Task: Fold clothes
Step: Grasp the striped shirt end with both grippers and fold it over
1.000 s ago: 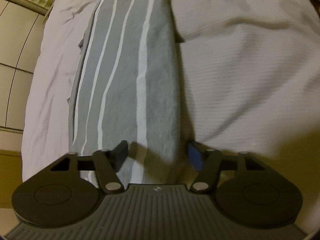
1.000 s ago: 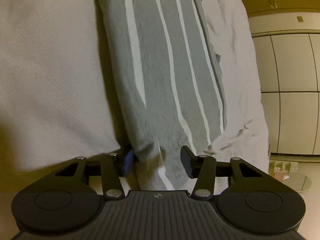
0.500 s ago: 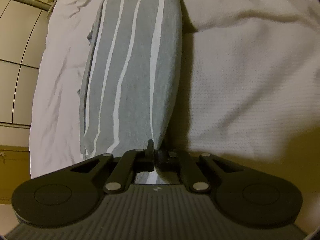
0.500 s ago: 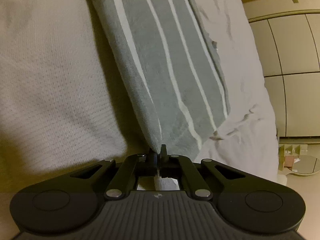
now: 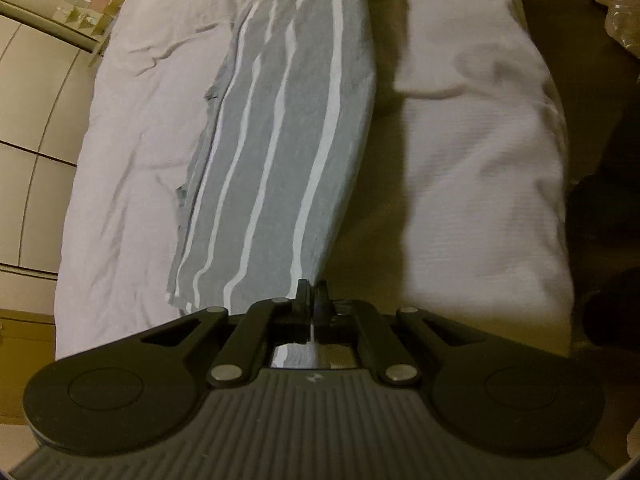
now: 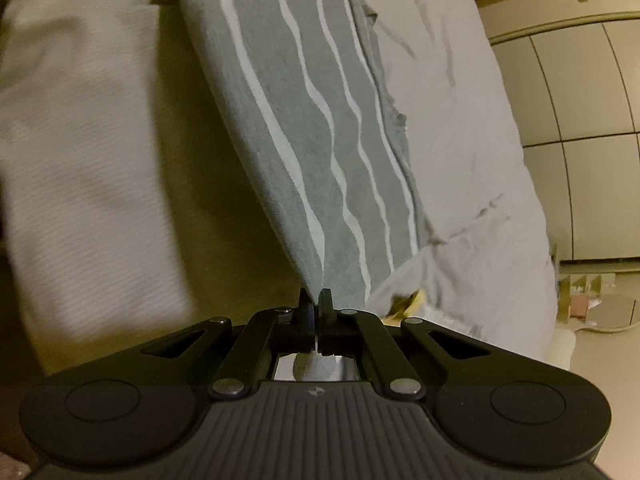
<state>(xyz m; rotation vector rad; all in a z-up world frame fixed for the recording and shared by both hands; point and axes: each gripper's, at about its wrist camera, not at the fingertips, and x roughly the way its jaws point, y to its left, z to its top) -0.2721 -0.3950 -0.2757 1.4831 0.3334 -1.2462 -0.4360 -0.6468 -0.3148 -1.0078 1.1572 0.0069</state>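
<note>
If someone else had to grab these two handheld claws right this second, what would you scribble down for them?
Left gripper: shut on one end of the grey striped garment.
Right gripper: shut on its other end.
The garment hangs stretched between them, one long edge lifted, the other on the pale sheet. A white knit blanket lies alongside.
Done: both ends gripped and raised.
Left: probably lay the lifted edge over to make the fold, then release.

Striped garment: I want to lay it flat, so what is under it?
Under the striped garment shows a pale sheet; a white blanket lies beside. Whatever lies directly beneath the cloth is covered.
</note>
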